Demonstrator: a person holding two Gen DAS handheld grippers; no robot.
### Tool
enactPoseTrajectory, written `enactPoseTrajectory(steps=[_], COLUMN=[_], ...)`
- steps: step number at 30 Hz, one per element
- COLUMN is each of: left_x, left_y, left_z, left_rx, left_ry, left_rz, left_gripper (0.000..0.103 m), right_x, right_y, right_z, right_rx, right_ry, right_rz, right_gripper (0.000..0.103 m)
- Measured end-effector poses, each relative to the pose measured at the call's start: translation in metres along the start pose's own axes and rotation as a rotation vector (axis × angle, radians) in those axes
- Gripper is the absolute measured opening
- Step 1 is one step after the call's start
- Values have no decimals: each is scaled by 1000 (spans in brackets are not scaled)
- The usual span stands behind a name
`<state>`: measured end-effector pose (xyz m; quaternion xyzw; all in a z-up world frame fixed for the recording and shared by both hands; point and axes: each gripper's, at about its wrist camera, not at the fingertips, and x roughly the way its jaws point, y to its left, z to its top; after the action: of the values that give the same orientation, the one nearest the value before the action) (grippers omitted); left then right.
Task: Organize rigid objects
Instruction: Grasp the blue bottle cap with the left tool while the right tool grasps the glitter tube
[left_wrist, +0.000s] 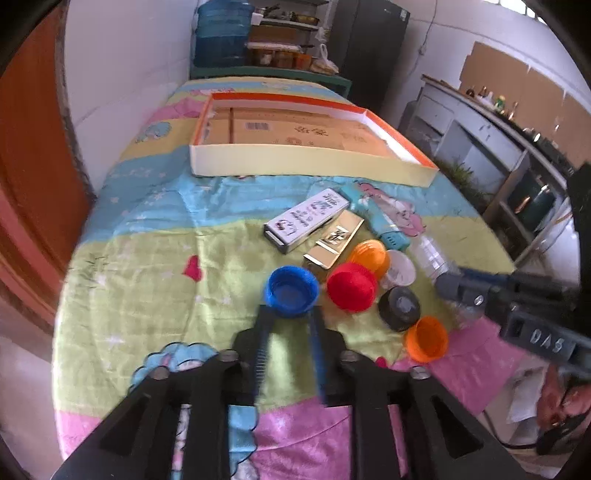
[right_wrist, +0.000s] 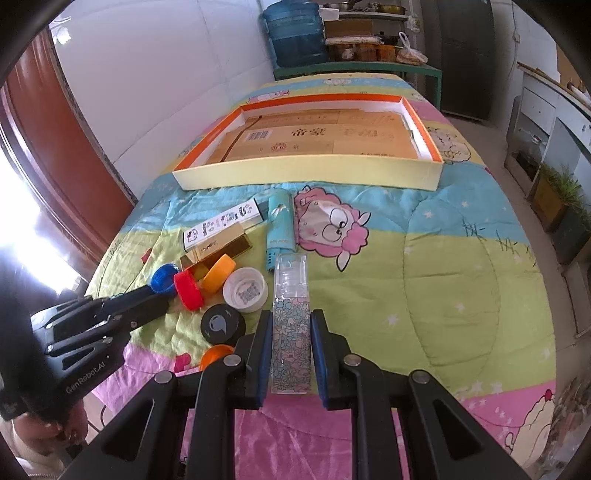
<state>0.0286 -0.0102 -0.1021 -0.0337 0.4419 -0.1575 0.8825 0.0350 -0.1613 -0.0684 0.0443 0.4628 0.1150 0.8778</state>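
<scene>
A blue bottle cap (left_wrist: 291, 291) lies open side up on the quilt. My left gripper (left_wrist: 290, 312) grips its near sides between both pads. From the right wrist view the left gripper (right_wrist: 159, 291) reaches in from the left to this blue cap (right_wrist: 162, 280). My right gripper (right_wrist: 291, 317) is shut on a clear rectangular case with a floral print (right_wrist: 291, 332), which points away along the fingers. An orange-rimmed cardboard tray (right_wrist: 306, 173) lies empty at the far end of the bed.
Beside the blue cap lie a red cap (left_wrist: 351, 286), an orange cap (left_wrist: 369, 254), a white cap (left_wrist: 400, 273), a black lid (left_wrist: 400, 308) and another orange cap (left_wrist: 426, 338). Behind them lie a white box (left_wrist: 306, 219), gold box (left_wrist: 336, 240) and teal tube (left_wrist: 384, 221).
</scene>
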Motion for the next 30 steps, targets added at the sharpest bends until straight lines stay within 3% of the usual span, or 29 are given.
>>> enactPoseTrajectory(steps=[1,4,13,15,17,20,30], left_x=[1,3,6,6,6,5,19], left_y=[0,-5,-22,-23,-19,-10,-10], left_z=[1,1,-9,-6,-5,-1,16], left_rx=[-2,28,134,130,125,119,146], left_ry=[-2,-5,-45,-35,-41,-39,-35], left_rz=[-23,-51,42,56,91,89,88], left_gripper=[47,69,70,65,43,31,30], right_x=[0,0,4,5,4,3,6], right_y=[0,-1,-4,-6,-7,-9,-11], right_z=[-1,-2,-4,-4,-5,-5,-5], right_rx=[1,9,21,26,30,35,38], right_ry=[0,-4,-4,-2,-4,-11,-9], right_rz=[0,-4,-5,0,2,-1,2], right_gripper=[20,20,20,20,20,20,20])
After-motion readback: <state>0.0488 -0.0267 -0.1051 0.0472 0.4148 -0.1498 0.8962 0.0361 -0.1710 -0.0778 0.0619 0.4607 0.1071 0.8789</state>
